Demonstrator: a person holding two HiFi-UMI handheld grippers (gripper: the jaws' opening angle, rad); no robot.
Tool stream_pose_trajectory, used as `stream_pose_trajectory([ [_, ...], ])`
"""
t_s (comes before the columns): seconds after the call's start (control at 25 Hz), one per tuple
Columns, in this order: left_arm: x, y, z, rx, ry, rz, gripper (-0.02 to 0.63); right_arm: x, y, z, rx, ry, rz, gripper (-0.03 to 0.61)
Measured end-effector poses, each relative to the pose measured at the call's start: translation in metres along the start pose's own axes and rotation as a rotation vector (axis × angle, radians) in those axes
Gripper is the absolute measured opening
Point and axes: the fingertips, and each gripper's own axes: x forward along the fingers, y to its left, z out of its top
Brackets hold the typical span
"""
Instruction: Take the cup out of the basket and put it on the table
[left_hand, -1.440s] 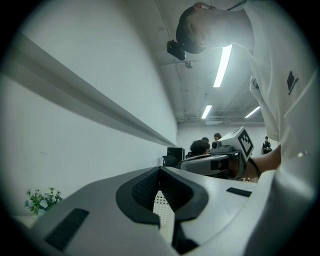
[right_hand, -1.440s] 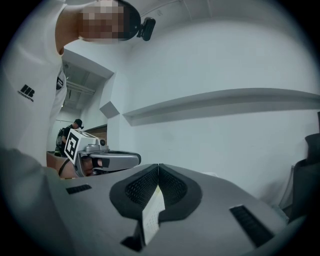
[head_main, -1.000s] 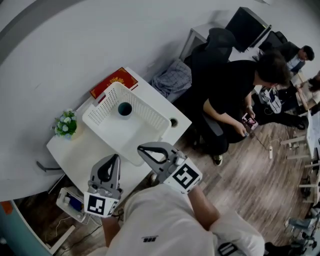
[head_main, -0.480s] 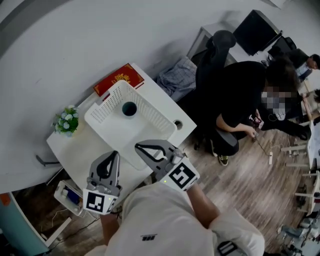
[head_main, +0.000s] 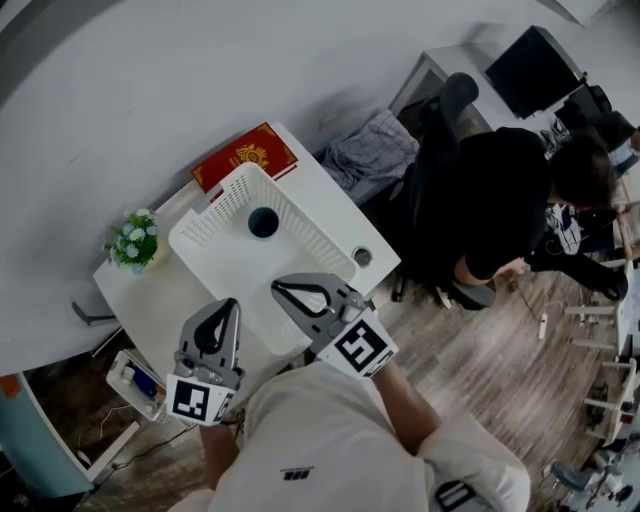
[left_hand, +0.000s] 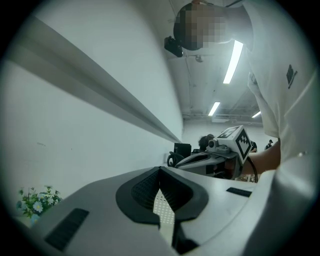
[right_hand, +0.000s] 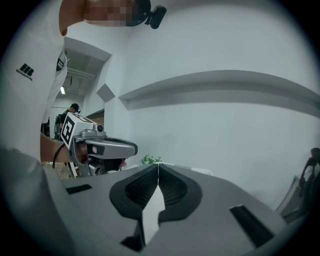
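Left gripper (head_main: 226, 306): lower left of the head view, over the near part of the desk (head_main: 150, 300). Its jaws are pressed together with nothing between them.
Right gripper (head_main: 280, 288): lower centre, tips above the near end of the basket (head_main: 305, 232). Its jaws are likewise pressed together and empty.
Risk, grippers: neither can take the cup until one spreads. If a gripper comes down closed, its tips would probably knock the cup over rather than straddle it.
Risk, basket: it looks like light perforated plastic, and its near corner seems close to the desk's near edge. A shove on the rim, or a lift that drags the cup against a wall, could slide or tip it.
Risk, cup (head_main: 263, 222): it stands mouth-up in the far part of the basket, at frame centre, well apart from both grippers. The reach must clear the near rim, and a pinch on one thin wall may slip.
Risk, set-down: little bare desk shows, mainly a strip at the left near the flowers (head_main: 132, 243). A cramped placement could bump them or leave the cup by an edge.
Count, grippers: two.
Count, desk: one.
Count, basket: one.
Count, cup: one.
Count, flowers: one small bunch, at the desk's left edge.
Count, red book (head_main: 245, 158): one, at the desk's far corner, just beside the basket's far rim.
Count, seated person (head_main: 510, 190): one in black at the right. Others at the far right edge are too small to count.
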Motion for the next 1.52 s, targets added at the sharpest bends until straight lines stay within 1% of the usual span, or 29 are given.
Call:
stream_pose_trajectory([
  [0.32,0.016,0.009,-0.007,-0.009,0.017,0.007,0.009,0.008,-0.016,-0.006,-0.001,0.02,0.007,0.014],
  [0.48,0.023,0.015,-0.012,-0.012,0.038,0.017,0.009,0.016,-0.024,-0.011,-0.006,0.04,0.009,0.014],
  [0.6,0.027,0.02,-0.014,-0.024,0.039,0.025,0.009,0.022,-0.031,-0.015,-0.016,0.059,0.007,0.014],
  [0.8,0.032,0.026,-0.023,-0.054,0.076,0.042,0.009,0.033,-0.042,-0.024,-0.041,0.102,-0.002,0.014],
  [1.04,0.037,0.033,-0.025,-0.058,0.08,0.051,0.009,0.05,-0.052,-0.038,-0.07,0.167,-0.01,0.015],
  [1.16,0.038,0.036,-0.025,-0.061,0.08,0.056,0.009,0.059,-0.056,-0.046,-0.071,0.179,-0.008,0.015],
  [1.52,0.041,0.045,-0.032,-0.075,0.095,0.072,0.009,0.082,-0.065,-0.071,-0.123,0.274,0.021,0.015],
])
